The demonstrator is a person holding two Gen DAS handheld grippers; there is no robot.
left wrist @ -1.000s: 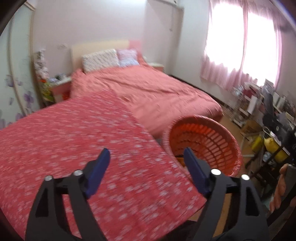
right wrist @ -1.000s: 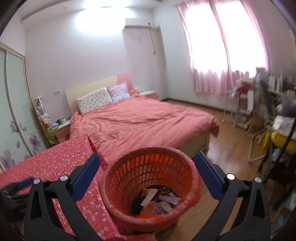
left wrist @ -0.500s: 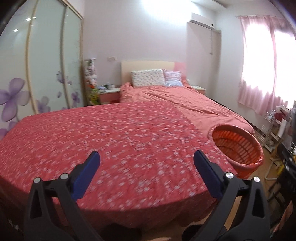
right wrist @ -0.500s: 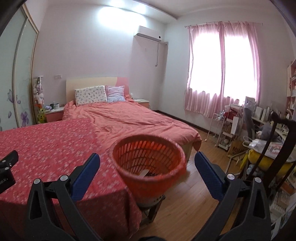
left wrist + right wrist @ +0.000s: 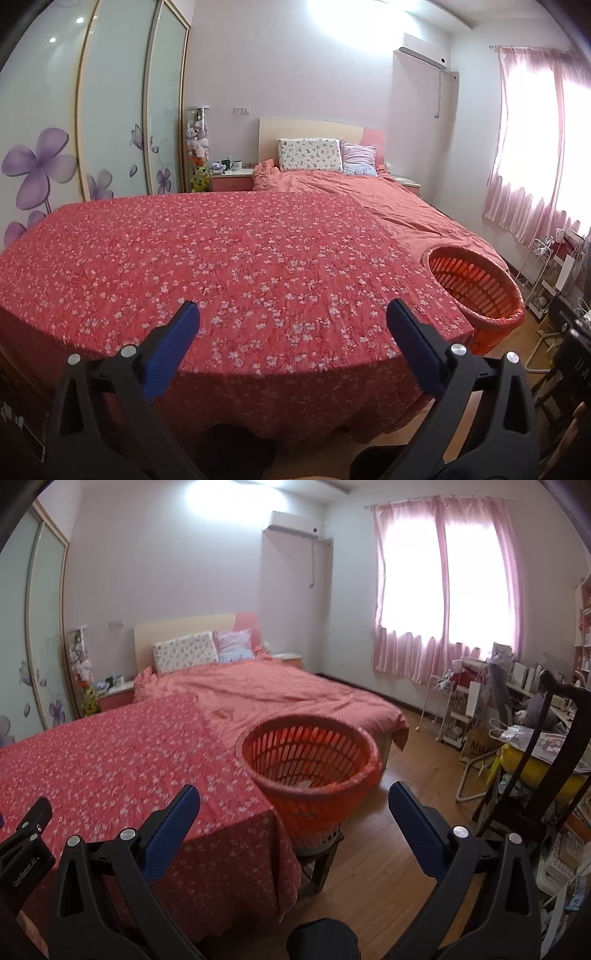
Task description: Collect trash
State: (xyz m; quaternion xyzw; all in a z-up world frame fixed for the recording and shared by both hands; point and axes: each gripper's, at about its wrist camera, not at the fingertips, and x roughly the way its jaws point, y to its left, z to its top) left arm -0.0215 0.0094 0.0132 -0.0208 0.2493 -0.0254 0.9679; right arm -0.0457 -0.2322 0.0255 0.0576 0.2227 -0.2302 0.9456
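An orange slatted basket [image 5: 312, 771] stands on a low stool at the right end of a table draped in a red flowered cloth [image 5: 110, 760]. A scrap of pale trash shows inside the basket. The basket also shows at the right in the left wrist view [image 5: 476, 291]. My left gripper [image 5: 291, 325] is open and empty, held back from the near edge of the cloth [image 5: 229, 258]. My right gripper [image 5: 293, 805] is open and empty, a little short of the basket. No loose trash shows on the cloth.
A bed with a salmon cover [image 5: 280, 694] lies behind the table. A dark wooden chair [image 5: 546, 760] and cluttered shelves [image 5: 480, 701] stand at the right. Wood floor [image 5: 373, 853] runs between the basket and the chair. Sliding wardrobe doors [image 5: 110, 122] line the left wall.
Both grippers have pulled back and away from the table and basket. The left view swung left from the basket to the whole cloth. The left gripper's jaws have opened wider.
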